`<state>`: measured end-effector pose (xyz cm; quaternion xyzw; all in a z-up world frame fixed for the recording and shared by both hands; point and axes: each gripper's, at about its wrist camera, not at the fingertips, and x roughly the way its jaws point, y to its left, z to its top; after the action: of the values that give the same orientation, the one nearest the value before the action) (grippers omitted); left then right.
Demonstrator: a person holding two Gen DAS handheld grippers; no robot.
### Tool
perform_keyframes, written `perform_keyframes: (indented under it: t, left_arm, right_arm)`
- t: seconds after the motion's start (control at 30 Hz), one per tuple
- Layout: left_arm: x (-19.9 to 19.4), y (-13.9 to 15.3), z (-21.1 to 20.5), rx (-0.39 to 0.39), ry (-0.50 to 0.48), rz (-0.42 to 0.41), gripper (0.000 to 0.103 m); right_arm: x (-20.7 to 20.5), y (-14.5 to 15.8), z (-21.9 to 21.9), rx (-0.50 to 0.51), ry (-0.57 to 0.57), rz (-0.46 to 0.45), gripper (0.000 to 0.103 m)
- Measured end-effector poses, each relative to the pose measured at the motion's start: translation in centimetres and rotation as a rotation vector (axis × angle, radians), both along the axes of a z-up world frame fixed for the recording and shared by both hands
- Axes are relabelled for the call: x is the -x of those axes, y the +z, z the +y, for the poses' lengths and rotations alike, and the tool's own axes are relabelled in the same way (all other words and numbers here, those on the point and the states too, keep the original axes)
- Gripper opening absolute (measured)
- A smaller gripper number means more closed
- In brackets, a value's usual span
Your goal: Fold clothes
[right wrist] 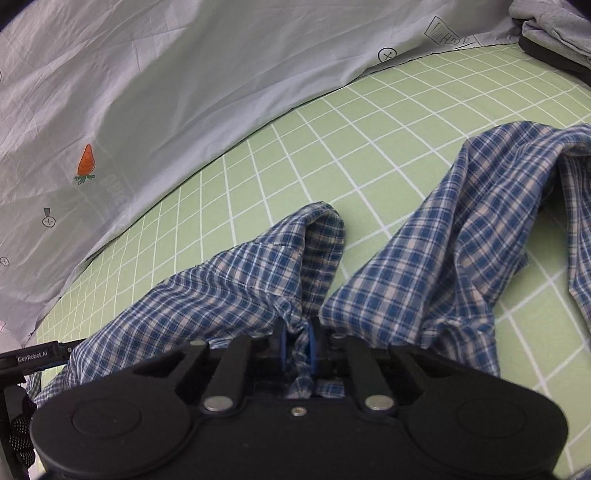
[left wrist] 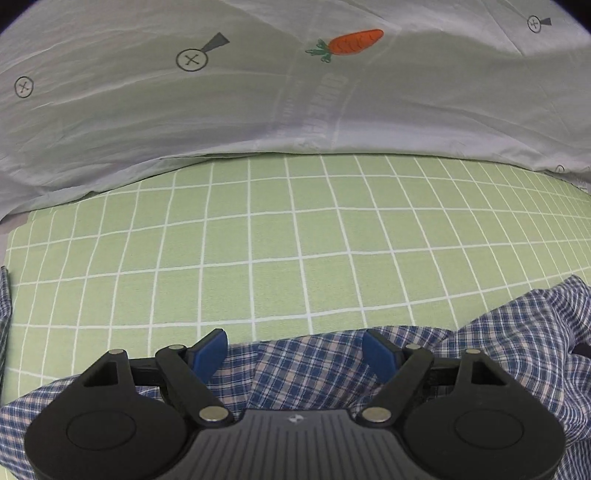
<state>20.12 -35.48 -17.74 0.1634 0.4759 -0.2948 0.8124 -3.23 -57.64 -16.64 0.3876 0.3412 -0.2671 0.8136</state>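
A blue and white checked shirt (right wrist: 424,258) lies crumpled on a green sheet (left wrist: 295,240) with thin white lines that make squares. It looks like a bed, not a worktop. In the right wrist view, the right gripper (right wrist: 297,345) has its two blue fingers (right wrist: 282,345) pressed close together, and they pinch a bunched-up bit of the shirt between them. From that pinch the cloth spreads out two ways: one part goes up and left and ends in a rounded fold, and one longer part runs up to the right edge of the picture. Green sheet shows in the gap between the two parts. In the left wrist view, the left gripper (left wrist: 295,350) has its blue fingers (left wrist: 210,350) spread wide apart. They hold nothing. The shirt lies under and between them, and more of it is piled at the lower right. Past the green sheet there is a big pale grey cover (left wrist: 184,122), all wrinkled. It has a small orange carrot (left wrist: 354,41) with green leaves printed on it, and little round button marks (left wrist: 191,59) with a cross inside. In the top right corner of the right wrist view there is some grey cloth (right wrist: 554,26) lying on something dark. At the lower left edge of that view a black bar with small white letters (right wrist: 33,357) pokes in.
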Motion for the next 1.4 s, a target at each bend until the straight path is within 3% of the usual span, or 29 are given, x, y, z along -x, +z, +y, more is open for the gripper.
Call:
perform_keyframes:
  t: [0.17, 0.23, 0.33, 0.4, 0.43, 0.5, 0.53, 0.67, 0.83, 1.0, 1.07, 1.17, 1.23, 1.27, 1.3, 1.37, 1.4]
  left_arm:
    - [0.4, -0.7, -0.7, 0.008, -0.075, 0.045, 0.081]
    - [0.7, -0.9, -0.9, -0.007, -0.096, 0.042, 0.081]
    - [1.2, -0.9, -0.8, -0.009, -0.118, 0.031, 0.075]
    - [1.4, -0.7, -0.7, 0.000, -0.121, 0.027, 0.052]
    - [1.5, -0.6, -0.7, 0.000, -0.117, 0.019, 0.045]
    - [1.6, -0.5, -0.7, 0.000, -0.125, 0.020, 0.012]
    - [1.6, -0.4, -0.6, 0.001, -0.131, 0.023, 0.005]
    - [1.7, -0.2, -0.5, -0.010, -0.108, -0.008, 0.002]
    - [0.5, 2.5, 0.3, 0.012, 0.017, -0.121, 0.001]
    - [-1.7, 8.7, 3.1, 0.135, 0.167, -0.260, 0.001]
    - [-2.0, 9.5, 3.7, 0.147, 0.193, -0.275, 0.001]
    - [-2.4, 7.6, 3.9, 0.084, 0.240, -0.234, 0.002]
    - [-2.8, 5.0, 3.9, 0.004, 0.279, -0.175, 0.002]
    - [-2.8, 4.1, 4.0, -0.024, 0.288, -0.153, 0.002]
    - [-2.7, 3.4, 4.2, -0.046, 0.291, -0.135, 0.006]
    - [-2.2, 2.8, 4.9, -0.041, 0.301, -0.123, 0.009]
    - [-1.9, 2.7, 5.4, -0.029, 0.306, -0.111, 0.016]
  right_arm:
    - [-0.1, 0.1, -0.6, -0.041, -0.004, -0.044, 0.024]
    - [-0.1, 0.1, -0.8, -0.058, -0.006, -0.061, 0.036]
    - [-0.5, 0.2, -1.1, -0.066, -0.001, -0.074, 0.043]
    - [-1.1, 0.2, -1.2, -0.059, 0.008, -0.073, 0.042]
    - [-1.3, 0.2, -1.2, -0.056, 0.013, -0.073, 0.036]
    - [-1.9, 0.3, -1.3, -0.049, 0.022, -0.071, 0.024]
    - [-2.2, 0.3, -1.4, -0.046, 0.027, -0.071, 0.020]
    - [-3.0, 0.7, -1.8, -0.026, 0.059, -0.100, 0.010]
    - [-5.0, 3.1, -3.2, 0.045, 0.095, -0.168, 0.003]
    - [-7.0, 9.1, -3.3, 0.156, 0.176, -0.377, 0.003]
    - [-7.7, 11.5, -2.5, 0.230, 0.231, -0.447, 0.003]
    - [-8.9, 10.3, -1.2, 0.335, 0.278, -0.317, 0.007]
    - [-10.3, 7.0, -1.0, 0.348, 0.270, -0.072, 0.035]
    - [-10.4, 5.7, -0.9, 0.341, 0.262, 0.007, 0.035]
    - [-9.9, 5.1, -0.8, 0.330, 0.251, 0.016, 0.035]
    - [-8.7, 4.1, -0.6, 0.313, 0.228, 0.024, 0.052]
    - [-8.2, 4.0, -0.5, 0.313, 0.217, 0.017, 0.063]
